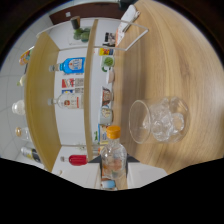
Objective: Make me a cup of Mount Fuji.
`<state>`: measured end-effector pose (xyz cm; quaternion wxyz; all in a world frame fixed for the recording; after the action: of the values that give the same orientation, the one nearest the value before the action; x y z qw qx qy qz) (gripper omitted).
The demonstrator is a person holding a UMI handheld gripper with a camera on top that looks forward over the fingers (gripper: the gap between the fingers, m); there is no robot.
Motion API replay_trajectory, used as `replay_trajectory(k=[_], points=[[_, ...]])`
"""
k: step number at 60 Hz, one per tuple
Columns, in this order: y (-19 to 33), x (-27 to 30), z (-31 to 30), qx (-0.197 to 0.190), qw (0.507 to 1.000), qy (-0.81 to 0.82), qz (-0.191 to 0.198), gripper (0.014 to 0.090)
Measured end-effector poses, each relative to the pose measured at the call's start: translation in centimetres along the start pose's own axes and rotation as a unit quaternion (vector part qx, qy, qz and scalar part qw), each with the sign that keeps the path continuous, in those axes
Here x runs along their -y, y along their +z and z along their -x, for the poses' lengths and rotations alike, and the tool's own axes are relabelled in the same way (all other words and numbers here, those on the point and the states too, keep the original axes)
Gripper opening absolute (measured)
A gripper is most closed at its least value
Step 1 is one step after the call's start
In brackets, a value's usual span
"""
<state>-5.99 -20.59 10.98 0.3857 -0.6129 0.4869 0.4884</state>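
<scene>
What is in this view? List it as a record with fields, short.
glass: clear, holds ice cubes, on the wooden counter
bottle: clear, yellow cap, nearest the camera, apart from the glass
shelf: wooden, stocked with bottles, among them a blue bottle
gripper: fingers not visible
task state: nothing held that can be seen

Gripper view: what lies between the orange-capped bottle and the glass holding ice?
Nothing: only bare wooden counter separates the orange-capped bottle from the glass of ice, as the gripper view shows. The tool's fingers are not visible.
</scene>
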Motion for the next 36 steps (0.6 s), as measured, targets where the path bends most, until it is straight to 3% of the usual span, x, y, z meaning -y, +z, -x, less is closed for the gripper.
replay_trajectory(k=[13,28,36], points=[[-0.3,0.8,1.5,0.057,0.988,0.147,0.006,0.0348],[-0.4,0.3,1.6,0.049,0.990,0.133,0.014,0.0349],[-1.1,-0.8,3.4,0.033,0.999,-0.025,0.011,0.0348]])
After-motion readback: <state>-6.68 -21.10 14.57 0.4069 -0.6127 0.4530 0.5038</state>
